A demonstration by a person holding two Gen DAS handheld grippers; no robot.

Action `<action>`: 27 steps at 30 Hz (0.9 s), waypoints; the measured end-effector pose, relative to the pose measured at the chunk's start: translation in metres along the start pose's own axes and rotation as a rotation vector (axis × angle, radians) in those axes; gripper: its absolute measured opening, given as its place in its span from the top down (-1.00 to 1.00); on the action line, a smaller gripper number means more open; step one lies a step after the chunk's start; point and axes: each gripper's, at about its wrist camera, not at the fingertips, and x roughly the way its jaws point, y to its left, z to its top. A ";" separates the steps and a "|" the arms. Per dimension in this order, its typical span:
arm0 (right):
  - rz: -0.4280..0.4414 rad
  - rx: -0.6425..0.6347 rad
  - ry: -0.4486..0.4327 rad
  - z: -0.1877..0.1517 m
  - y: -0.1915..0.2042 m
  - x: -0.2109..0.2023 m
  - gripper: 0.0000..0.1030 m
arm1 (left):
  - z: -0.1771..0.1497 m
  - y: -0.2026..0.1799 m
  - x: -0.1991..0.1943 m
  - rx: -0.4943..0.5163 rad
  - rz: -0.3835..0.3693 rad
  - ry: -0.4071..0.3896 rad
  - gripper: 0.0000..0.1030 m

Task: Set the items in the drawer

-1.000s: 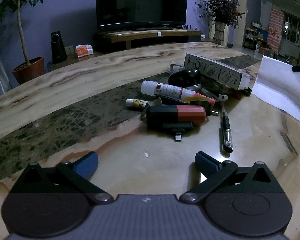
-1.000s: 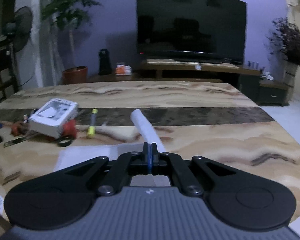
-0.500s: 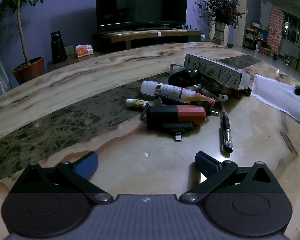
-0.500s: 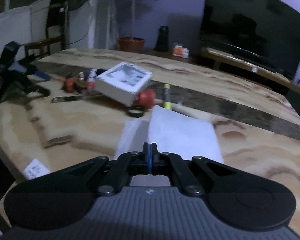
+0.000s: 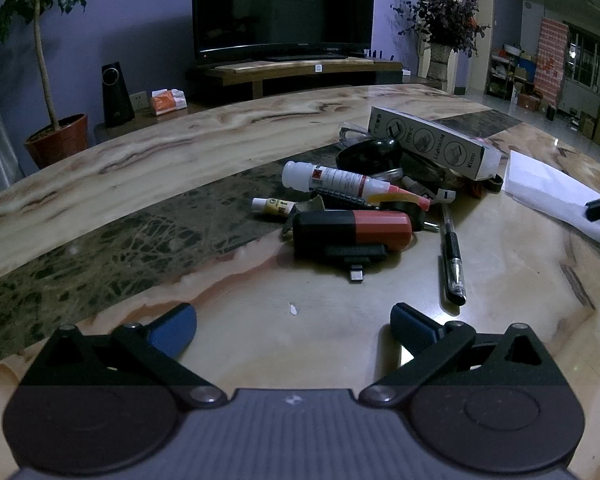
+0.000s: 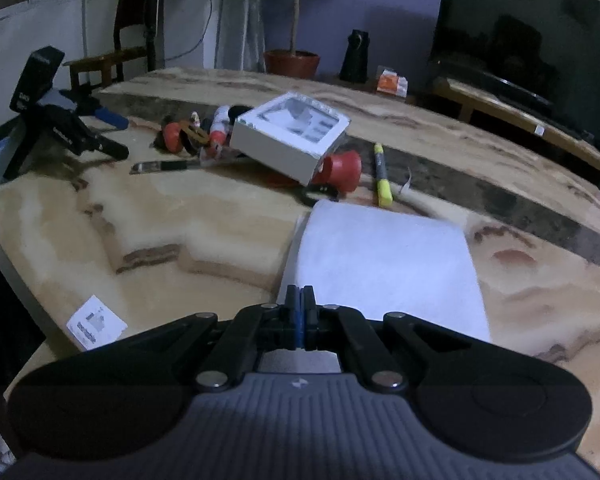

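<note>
Dim, bluish, fisheye-warped, right view blurred

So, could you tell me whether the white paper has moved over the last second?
Yes. In the left wrist view the white paper has dropped from standing upright to lying nearly flat on the table, beside the unmoved white box, gripped by the right tool.

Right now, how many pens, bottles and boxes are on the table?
Pens: 2, the black pen and the yellow highlighter.
Bottles: 1, the white glue bottle.
Boxes: 1, the white box.
Total: 4.
</note>
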 end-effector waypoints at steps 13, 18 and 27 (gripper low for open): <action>0.159 0.265 -0.066 0.003 -0.033 -0.010 0.70 | 0.000 0.000 0.000 0.000 0.000 0.000 -0.99; 0.141 0.405 -0.133 0.001 -0.064 -0.024 0.69 | 0.000 0.000 0.000 0.000 0.000 0.000 -0.99; 0.089 0.198 -0.021 -0.004 -0.035 -0.007 0.57 | 0.000 0.000 0.000 0.000 0.000 0.000 -0.99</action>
